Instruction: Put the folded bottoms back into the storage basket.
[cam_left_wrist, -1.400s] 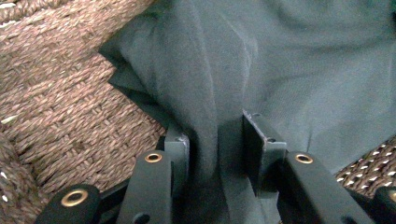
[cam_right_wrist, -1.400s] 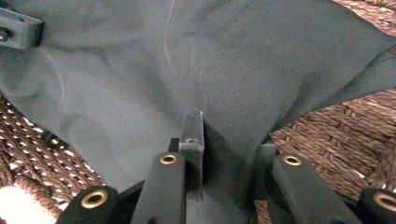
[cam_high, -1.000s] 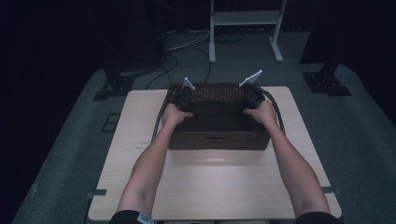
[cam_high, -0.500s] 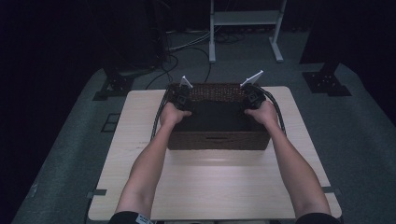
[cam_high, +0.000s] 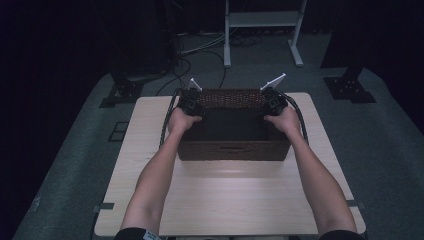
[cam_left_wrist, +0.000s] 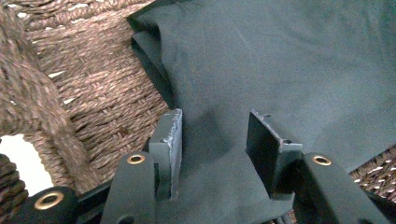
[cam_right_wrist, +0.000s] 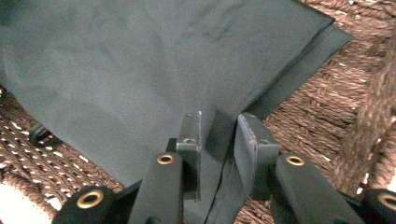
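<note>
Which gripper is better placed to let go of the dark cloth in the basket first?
Probably the left gripper: its jaws have just been opening and stand apart over the dark cloth in the woven basket. The right gripper has only begun opening, with a fold of cloth between its jaws.

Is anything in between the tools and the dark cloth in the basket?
No. The dark cloth lies in the wicker basket, and both the left tool and the right tool have it right between their jaws.

Cloth (cam_high: 231, 125) in basket (cam_high: 232, 150), seemingly mid-table (cam_high: 220, 200).
</note>
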